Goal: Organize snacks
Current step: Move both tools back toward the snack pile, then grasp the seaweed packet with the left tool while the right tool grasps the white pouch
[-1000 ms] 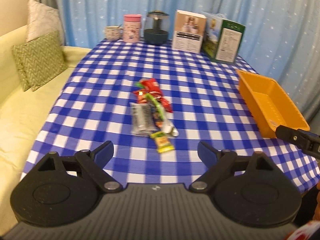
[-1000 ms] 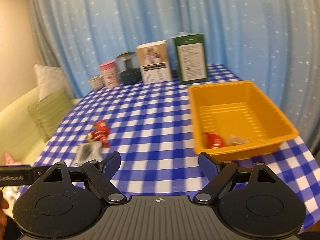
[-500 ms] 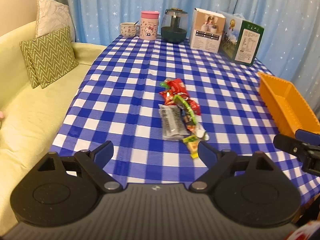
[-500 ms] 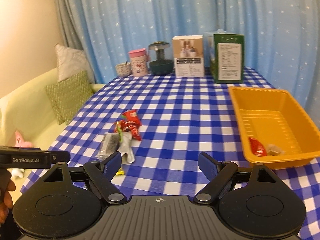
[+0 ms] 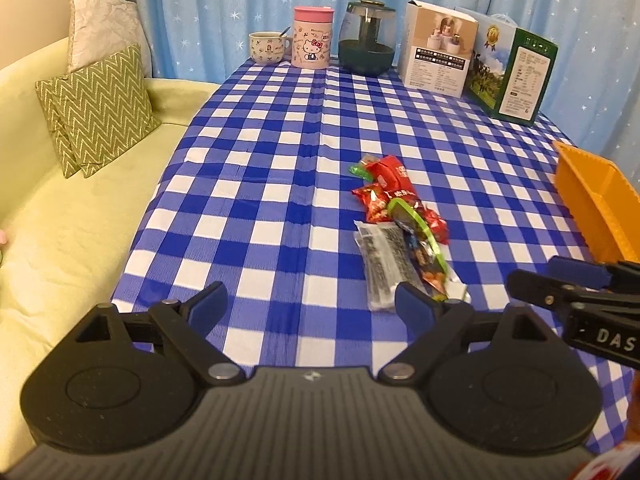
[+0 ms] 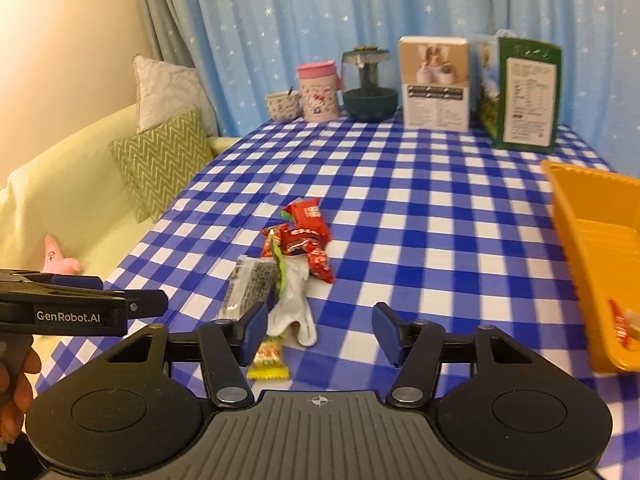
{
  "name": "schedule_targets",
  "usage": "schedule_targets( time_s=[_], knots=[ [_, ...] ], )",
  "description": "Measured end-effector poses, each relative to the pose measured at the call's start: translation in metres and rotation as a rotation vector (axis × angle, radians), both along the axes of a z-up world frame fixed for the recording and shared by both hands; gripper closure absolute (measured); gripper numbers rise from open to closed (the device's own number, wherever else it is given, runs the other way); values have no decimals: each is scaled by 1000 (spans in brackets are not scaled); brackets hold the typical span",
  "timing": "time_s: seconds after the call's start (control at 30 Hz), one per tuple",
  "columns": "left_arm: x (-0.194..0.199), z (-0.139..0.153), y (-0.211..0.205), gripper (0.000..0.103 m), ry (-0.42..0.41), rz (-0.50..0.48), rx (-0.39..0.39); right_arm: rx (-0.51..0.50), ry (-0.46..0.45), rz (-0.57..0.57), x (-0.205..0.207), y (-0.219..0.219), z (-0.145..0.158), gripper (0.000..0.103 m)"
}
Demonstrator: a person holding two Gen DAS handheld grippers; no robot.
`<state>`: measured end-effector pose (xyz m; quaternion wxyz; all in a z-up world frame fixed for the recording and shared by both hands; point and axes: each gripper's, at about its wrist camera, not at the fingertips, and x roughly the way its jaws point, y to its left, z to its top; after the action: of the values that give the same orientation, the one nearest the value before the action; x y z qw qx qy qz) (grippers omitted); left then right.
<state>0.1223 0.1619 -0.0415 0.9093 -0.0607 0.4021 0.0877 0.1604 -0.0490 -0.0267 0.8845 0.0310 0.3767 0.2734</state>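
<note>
A: Nearest first, then. Item one: right gripper (image 6: 318,332), jaws just narrowed from wide to about half spread, nothing between them, pads clear of everything.
B: Entry two?
A: Left gripper (image 5: 310,300), jaws spread wide, empty, hanging over the near edge of the checked tablecloth (image 5: 280,160).
B: What has changed?
A: Both views have swung toward the snack pile (image 6: 288,264); a second ago the right camera faced the bin squarely, now the pile sits ahead of its jaws.
B: Pile contents, near to far?
A: Small yellow-green packet (image 6: 268,364) just under the right gripper's left finger; white wrapper (image 6: 294,308); grey-black sachet (image 6: 250,286) beside it; red packets (image 6: 306,236) beyond, overlapping.
B: Destination?
A: Orange bin (image 6: 592,264), well apart to the right, already holding a red packet (image 6: 618,320) and a pale one at its near corner.
B: Farther back?
A: Cup, pink canister, dark jar, two boxes against the blue curtain. Not stock.
B: Reading?
A: Probably a fresh pickup starting; the narrowing suits a thin packet. Most of the pile remains unsorted.
</note>
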Motion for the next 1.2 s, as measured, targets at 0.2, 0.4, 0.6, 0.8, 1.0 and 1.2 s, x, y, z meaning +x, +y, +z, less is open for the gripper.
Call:
schedule_targets(
  time_s=[0.2,0.4,0.6,0.8,1.0,1.2],
  knots=[
    [18,-12,9,14,4,-1,0,-4,22,38,24,22,-17,55],
    [30,-23,15,14,10,-2,-7,-6,44,60,42,39,-32,61],
    [35,-31,19,14,14,4,-15,-25,63,83,54,52,-45,64],
    [36,-33,22,14,15,7,-22,-37,83,99,62,61,-54,74],
    [37,-32,16,16,7,-5,-35,-44,60,101,59,57,-52,76],
    [43,-29,3,19,-8,-34,-50,-33,32,95,48,36,-40,76]
  ],
)
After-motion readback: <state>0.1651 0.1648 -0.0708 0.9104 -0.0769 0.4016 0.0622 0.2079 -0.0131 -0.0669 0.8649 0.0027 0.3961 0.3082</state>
